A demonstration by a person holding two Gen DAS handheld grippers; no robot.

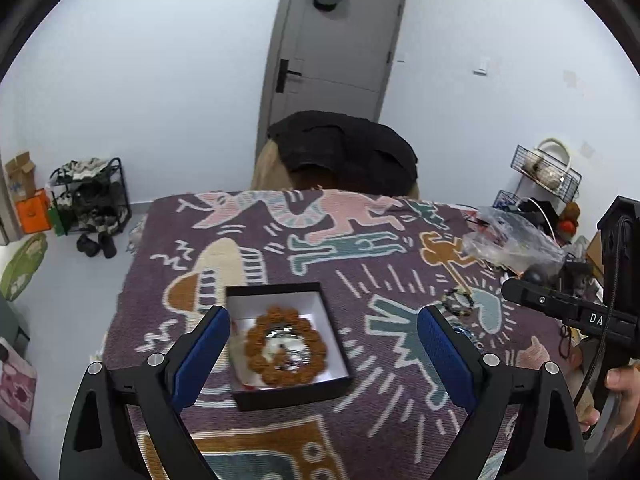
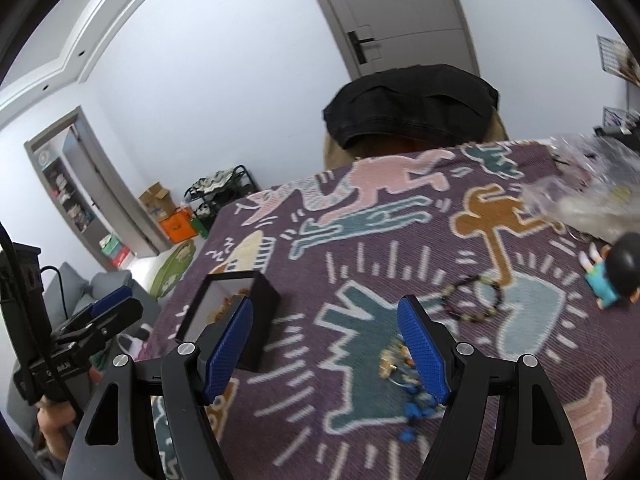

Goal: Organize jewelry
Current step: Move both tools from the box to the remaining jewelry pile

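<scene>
Blue pads of the left gripper [image 1: 323, 344] fill the near field, jaws wide apart, nothing between them; they straddle the view of the black box [image 1: 289, 344]. Right gripper [image 2: 326, 344] likewise stands well apart and empty, over the patterned cloth [image 2: 360, 240].

Jewelry status:
- brown bead bracelet [image 1: 280, 350] lies flat inside the box, on its white lining, ringing something shiny that is too small to identify.
- dark bead bracelet [image 2: 474, 298] loose on the cloth, ahead and right of the right gripper.
- tangle of blue and gold pieces [image 2: 404, 376] just beside the right gripper's right pad, partly hidden by it.

Handling, by judgement: all light. Bead loops look strung, so floppy, not stiff; pinch across the band at one side, not across the whole ring. Beads round, may roll out of the pads. Tangle looks fine and snaggy on the knit cloth; lift straight up, slowly.

Room: box walls are upright, so drop-in needs to come from above. Cloth between box and loose pieces is open. Clutter on the right: crinkled plastic bag [image 2: 580, 192] and small figurine [image 2: 616, 276]. Table's left edge falls away close beside the box.
</scene>
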